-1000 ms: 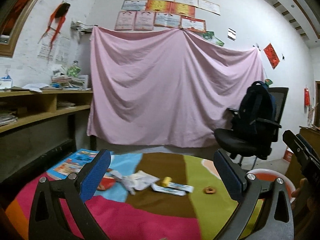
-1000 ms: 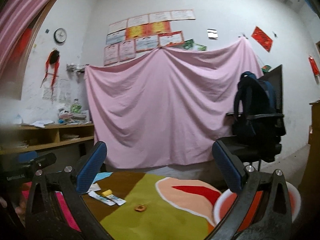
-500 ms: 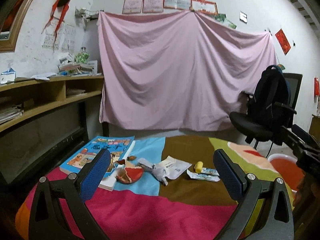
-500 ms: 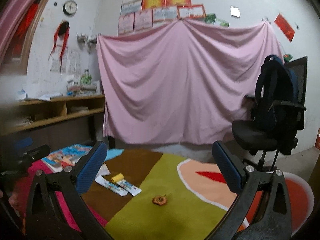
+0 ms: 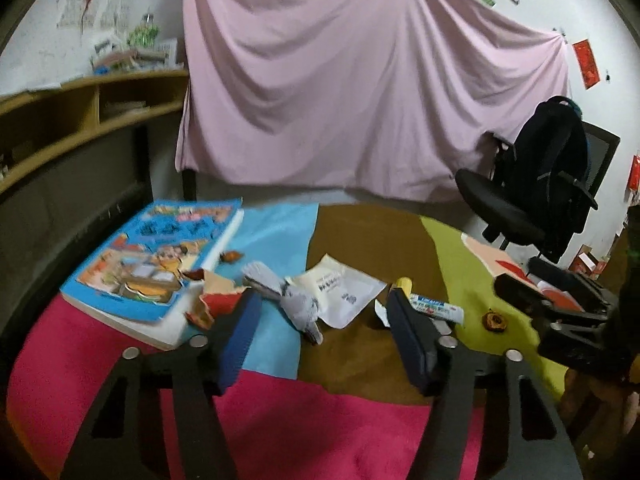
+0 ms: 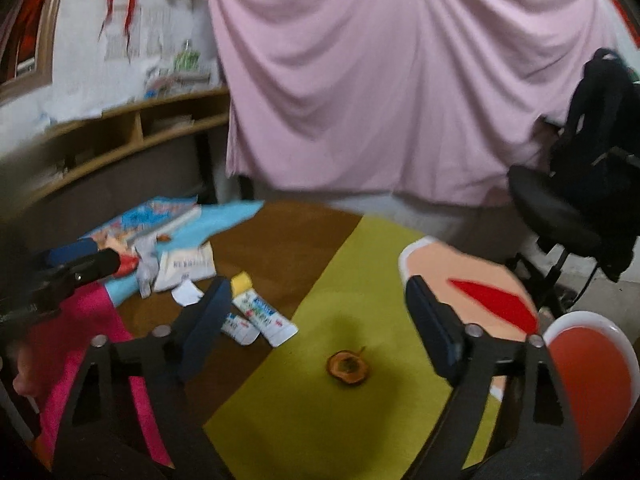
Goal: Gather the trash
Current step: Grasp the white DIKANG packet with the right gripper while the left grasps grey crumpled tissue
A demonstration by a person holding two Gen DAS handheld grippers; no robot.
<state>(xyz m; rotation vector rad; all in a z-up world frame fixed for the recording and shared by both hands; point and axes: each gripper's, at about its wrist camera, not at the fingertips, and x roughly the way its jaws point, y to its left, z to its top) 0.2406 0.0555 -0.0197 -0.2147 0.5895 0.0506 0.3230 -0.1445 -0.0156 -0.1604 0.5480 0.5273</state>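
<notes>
Two grippers over a patchwork cloth (image 5: 280, 412) strewn with litter; nothing collected yet, by the look of it.

Left gripper (image 5: 320, 320): jaws have just been closing, now partly open, nothing pressed between the pads. A grey wad (image 5: 292, 300) lies ahead between its fingers, untouched, overlapping a white wrapper (image 5: 340, 292). Torn red-orange scraps (image 5: 216, 304) sit by the left finger, against a picture book (image 5: 160, 256) (not trash, I judge). A tube (image 5: 432, 308) with a yellow cap lies just past the right finger.

Right gripper (image 6: 320, 320): jaws wide, empty. A small brown peel (image 6: 347, 366) lies on the green patch between its fingers, apart from both.

Step in hand, as I read it: closing in on first pickups. For the wad, come lower and centre it between the pads before squeezing; it looks soft and should crush easily, but the wrapper under it may lift along. The peel is flat: tips must reach the cloth or they will close above it.

Container: a white-rimmed red bin (image 6: 592, 380) at the table's right edge, beside the right gripper. Only part of its inside shows; no contents seen there.
</notes>
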